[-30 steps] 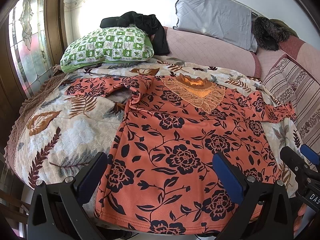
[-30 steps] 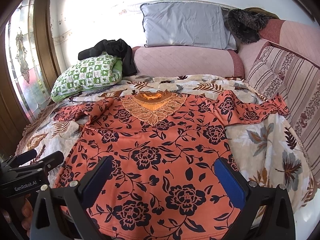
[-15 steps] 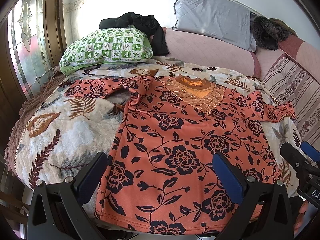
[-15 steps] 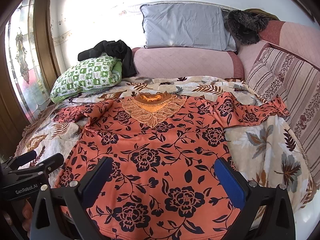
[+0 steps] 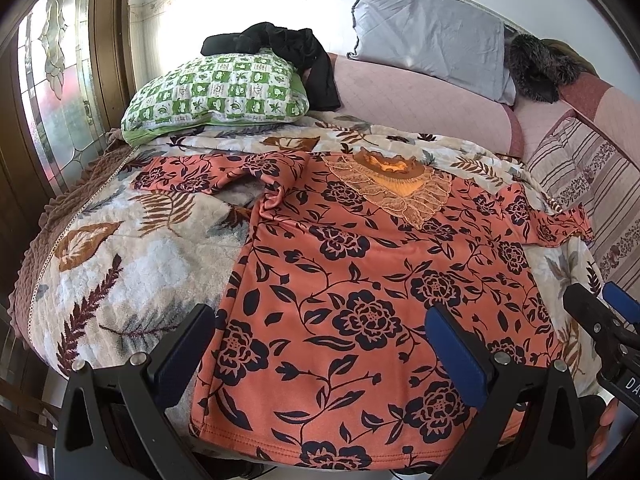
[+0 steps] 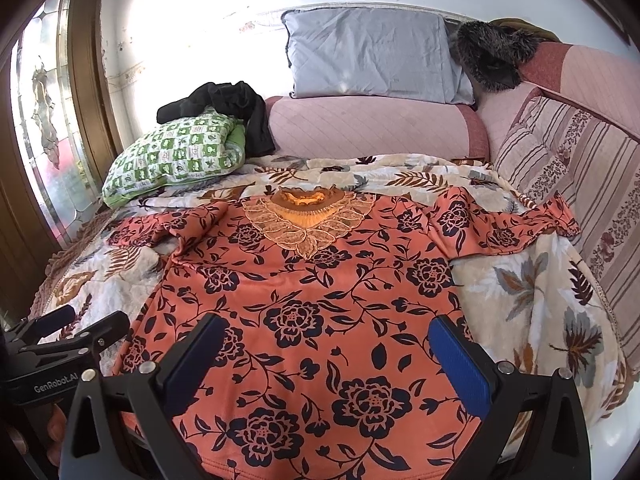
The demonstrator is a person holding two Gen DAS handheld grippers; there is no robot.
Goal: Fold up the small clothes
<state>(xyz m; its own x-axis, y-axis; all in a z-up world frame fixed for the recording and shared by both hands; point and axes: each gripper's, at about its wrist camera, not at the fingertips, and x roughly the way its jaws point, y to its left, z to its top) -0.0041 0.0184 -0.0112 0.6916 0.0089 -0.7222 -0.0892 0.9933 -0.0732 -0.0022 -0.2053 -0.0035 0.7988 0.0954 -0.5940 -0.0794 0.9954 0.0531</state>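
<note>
An orange shirt with black flowers [image 5: 360, 300] lies spread flat on the bed, lace collar [image 5: 396, 192] at the far end, hem at the near edge. It also shows in the right wrist view [image 6: 320, 312]. Its left sleeve [image 5: 200, 172] is crumpled outward, its right sleeve [image 6: 512, 228] stretches to the right. My left gripper [image 5: 320, 348] is open and empty, above the shirt's near left hem. My right gripper [image 6: 328, 356] is open and empty, above the near right hem.
A leaf-print blanket [image 5: 120, 264] covers the bed. A green checked pillow [image 5: 216, 92] with a black garment [image 5: 280, 44] on it lies far left. A grey pillow [image 6: 372, 56] and pink bolster [image 6: 368, 128] stand at the back. A striped cushion [image 6: 580, 168] lines the right.
Both grippers have drifted very slightly over the shirt's hem. The shirt lies as before and both grippers stay open.
</note>
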